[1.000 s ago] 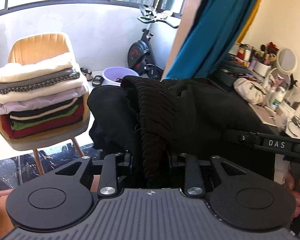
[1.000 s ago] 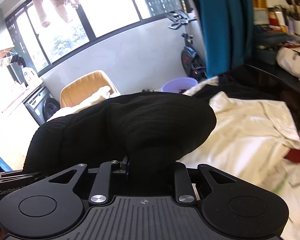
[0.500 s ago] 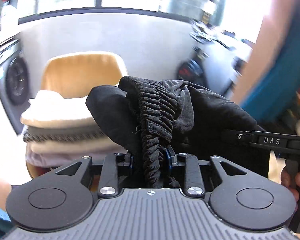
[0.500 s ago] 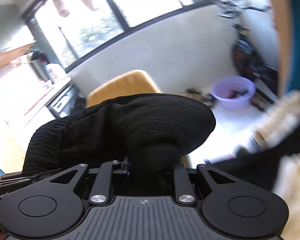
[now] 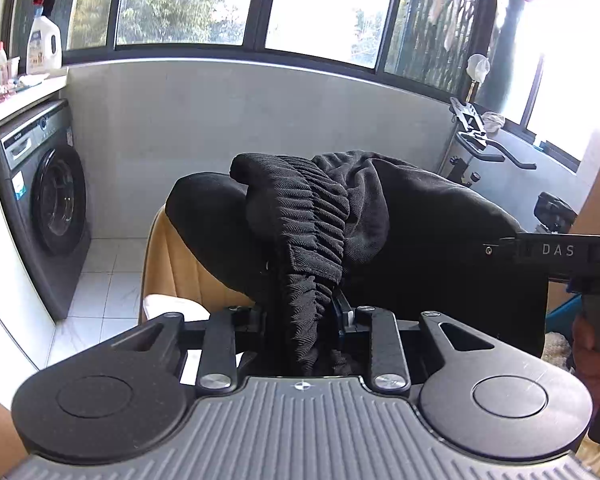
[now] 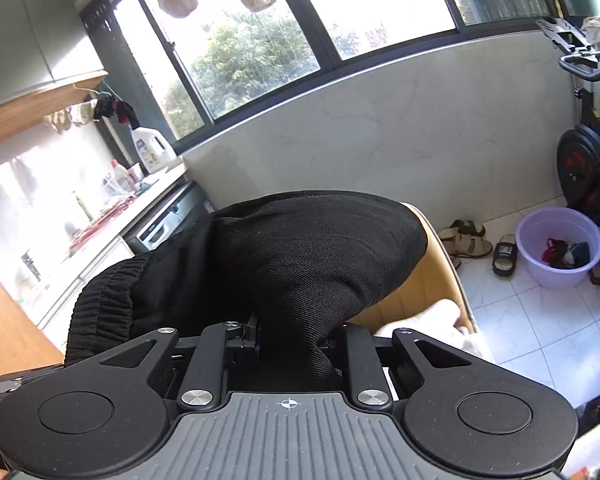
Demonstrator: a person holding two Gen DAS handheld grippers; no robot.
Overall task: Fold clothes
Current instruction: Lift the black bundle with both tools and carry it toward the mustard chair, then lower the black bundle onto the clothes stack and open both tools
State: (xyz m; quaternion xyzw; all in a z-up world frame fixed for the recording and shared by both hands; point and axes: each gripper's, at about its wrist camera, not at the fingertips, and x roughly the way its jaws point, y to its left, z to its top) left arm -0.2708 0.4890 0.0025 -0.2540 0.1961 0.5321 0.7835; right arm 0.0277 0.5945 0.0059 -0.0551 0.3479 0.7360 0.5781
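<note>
Two grippers carry one folded black garment (image 5: pixel 428 232) between them, and it fills the middle of both views. At the far left of the left wrist view a washing machine (image 5: pixel 47 208) stands under a white counter. Moving right, the tan chair (image 5: pixel 167 268) shows behind and below the garment, with a cream piece of the stacked clothes (image 5: pixel 171 306) just visible at its seat. At centre, the left gripper (image 5: pixel 304 312) has its jaws clamped on the ribbed elastic waistband (image 5: pixel 312 224), which bunches up between them. Further right, the other tool's arm crosses the frame edge, held by a hand (image 5: pixel 592 356).

In the right wrist view, the detergent bottle (image 6: pixel 149 150) sits on the counter at upper left. At centre, the right gripper (image 6: pixel 295 340) is closed tight on a thick fold of the same black cloth. The chair's rim peeks out to the right of the cloth, and a purple basin (image 6: pixel 560 248) sits on the tiled floor at the far right, beside sandals (image 6: pixel 466 240).

The step in hand looks like setting the folded piece onto the chair's stack. To do it well, both grips should hold level with each other so the fold does not sag open. Lower the bundle squarely over the stack, let the far edge land first, then release both sides together.
</note>
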